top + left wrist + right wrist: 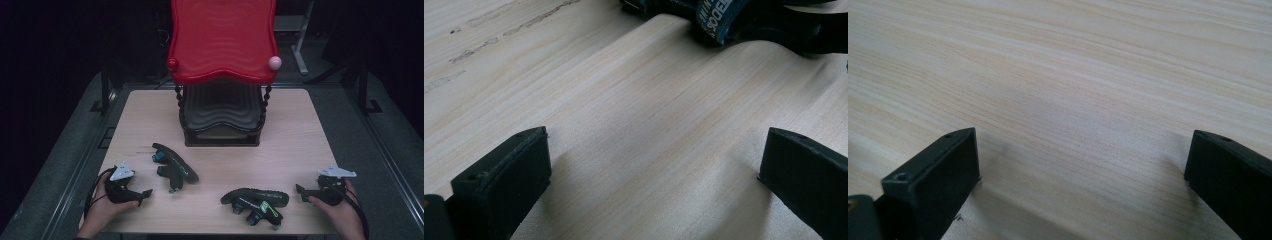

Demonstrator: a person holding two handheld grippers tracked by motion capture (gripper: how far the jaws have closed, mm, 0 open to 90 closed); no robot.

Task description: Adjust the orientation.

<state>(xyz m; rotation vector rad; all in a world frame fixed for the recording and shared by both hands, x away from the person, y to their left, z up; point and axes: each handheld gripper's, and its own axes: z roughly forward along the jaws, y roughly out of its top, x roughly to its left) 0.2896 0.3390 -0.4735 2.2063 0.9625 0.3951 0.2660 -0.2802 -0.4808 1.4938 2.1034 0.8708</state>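
Left gripper [131, 190]: held low over the table [300, 145] near its front left corner, resting on or just above the wood; its fingers [504, 185] are seen spread wide apart with bare wood between them.
Right gripper [314, 192]: held near the front right corner of the table, pointed inward; its fingers [933, 185] are likewise set wide apart, with nothing between them.
Left sandal [175, 166]: a dark sandal with teal straps, laid on its side just ahead and to the right of the left gripper, apart from it; its strap is seen at the top of the left gripper view [719, 17].
Right sandal [256, 201]: a dark sandal with green and teal straps, laid near the front edge, between the two grippers, nearer the right one, untouched.
Shoe rack [222, 107]: a black-shelved rack with a red top tier [222, 40], stood at the middle back of the table, well apart from both sandals.
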